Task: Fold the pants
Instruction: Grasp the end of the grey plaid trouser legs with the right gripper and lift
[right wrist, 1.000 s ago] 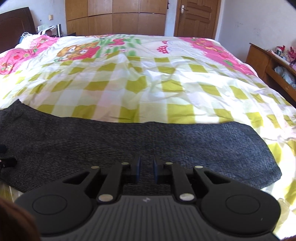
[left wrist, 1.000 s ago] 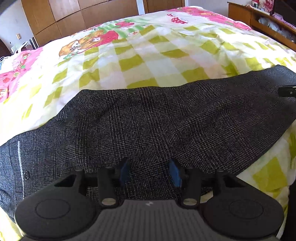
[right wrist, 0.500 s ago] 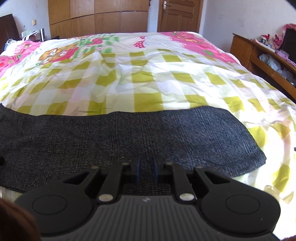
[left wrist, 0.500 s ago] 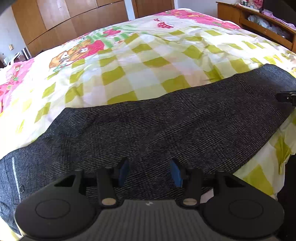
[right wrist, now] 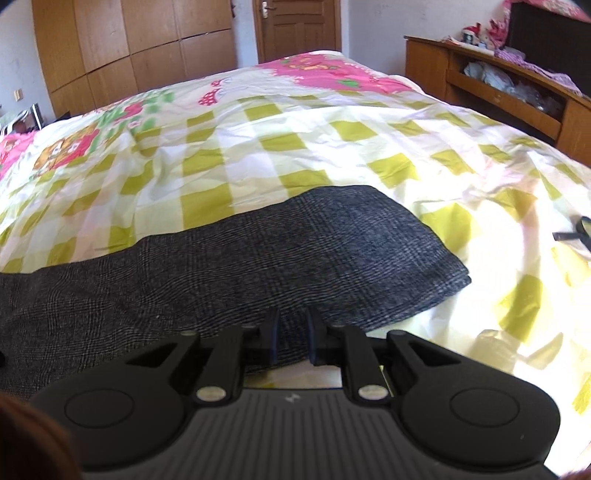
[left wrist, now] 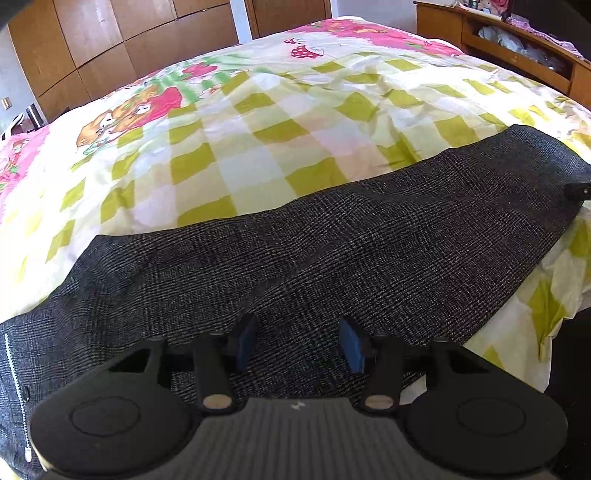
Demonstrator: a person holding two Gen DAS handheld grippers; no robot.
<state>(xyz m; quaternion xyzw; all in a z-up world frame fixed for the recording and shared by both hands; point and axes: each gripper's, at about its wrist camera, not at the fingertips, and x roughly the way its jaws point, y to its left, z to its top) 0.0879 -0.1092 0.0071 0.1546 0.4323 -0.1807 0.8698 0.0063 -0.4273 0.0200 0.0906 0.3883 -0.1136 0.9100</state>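
Dark checked pants [left wrist: 332,258] lie lengthwise on a bed [left wrist: 258,140] with a yellow-checked cover; wooden wardrobes [right wrist: 147,48] stand behind. Left claw [left wrist: 297,341] spread and empty; right claw [right wrist: 292,334] nearly pressed together, empty.

I count one pair of dark checked pants [left wrist: 332,258], one bed with a checked quilt [left wrist: 258,147], one wooden door [right wrist: 295,29], and my two hand-held grippers: left hand-held gripper [left wrist: 297,341], right hand-held gripper [right wrist: 293,334].

The pants [left wrist: 332,258] are dark grey with a fine check, laid flat in one long band across the bed just beyond each claw. A white stitched seam and a button show at their left end; the hem end lies right of the right claw [right wrist: 293,339], layers stacked.
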